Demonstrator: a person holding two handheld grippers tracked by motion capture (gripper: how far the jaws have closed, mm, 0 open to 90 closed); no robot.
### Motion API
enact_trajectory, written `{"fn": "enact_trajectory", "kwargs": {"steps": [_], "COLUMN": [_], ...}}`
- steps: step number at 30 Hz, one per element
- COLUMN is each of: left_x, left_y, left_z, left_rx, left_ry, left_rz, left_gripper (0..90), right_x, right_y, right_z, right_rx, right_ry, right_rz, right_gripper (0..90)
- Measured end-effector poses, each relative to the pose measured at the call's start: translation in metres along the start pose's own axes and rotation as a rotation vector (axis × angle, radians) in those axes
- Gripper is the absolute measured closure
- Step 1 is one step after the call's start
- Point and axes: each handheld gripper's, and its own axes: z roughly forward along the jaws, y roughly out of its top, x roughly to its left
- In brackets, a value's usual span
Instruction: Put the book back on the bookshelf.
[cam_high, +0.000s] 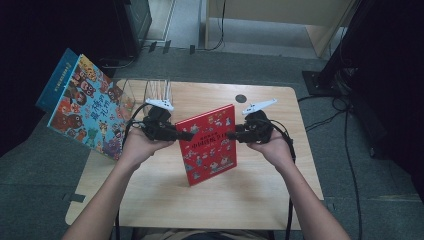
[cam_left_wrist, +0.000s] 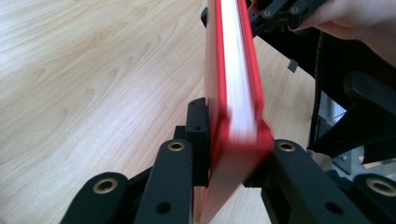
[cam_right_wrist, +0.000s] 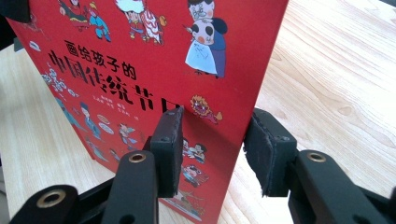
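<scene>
A red picture book (cam_high: 209, 143) is held upright above the wooden table (cam_high: 260, 195), cover toward me. My left gripper (cam_high: 187, 136) comes at its left edge. In the left gripper view that gripper (cam_left_wrist: 236, 135) is shut on the book's (cam_left_wrist: 236, 70) lower corner, one pad on each cover. My right gripper (cam_high: 231, 135) meets the book's right edge. In the right gripper view its jaws (cam_right_wrist: 215, 137) straddle that edge of the book (cam_right_wrist: 140, 60) at a slant, one pad before the cover, one behind, with space left between pad and cover. The far hand and its gripper (cam_left_wrist: 280, 11) appear in the left gripper view.
A large colourful book (cam_high: 87, 107) leans at the table's left end with a blue book (cam_high: 54, 80) behind it. A clear rack (cam_high: 150, 91) stands at the table's back left. A dark round spot (cam_high: 241, 98) marks the back edge. Cables trail on the floor at right.
</scene>
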Motion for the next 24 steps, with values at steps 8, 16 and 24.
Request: {"fn": "enact_trajectory", "kwargs": {"steps": [8,16,24], "left_x": [-0.001,-0.007,-0.014], "left_y": [0.007,0.009,0.014], "left_z": [-0.001,0.001,0.000], "left_rx": [0.042,0.031,0.030], "left_ry": [0.005,0.035,0.056], "left_rz": [-0.012,0.003,0.060], "left_gripper": [78.0,79.2,79.6], "right_x": [0.004,0.001,0.002], "right_y": [0.002,-0.003,-0.003], "right_z": [0.002,0.003,-0.002], "right_rx": [-0.003,-0.043,-0.056], "right_ry": [0.000,0.011,0.003], "right_rz": [-0.020,-0.003,-0.013], "right_gripper": [59.2,58.4,58.1]}}
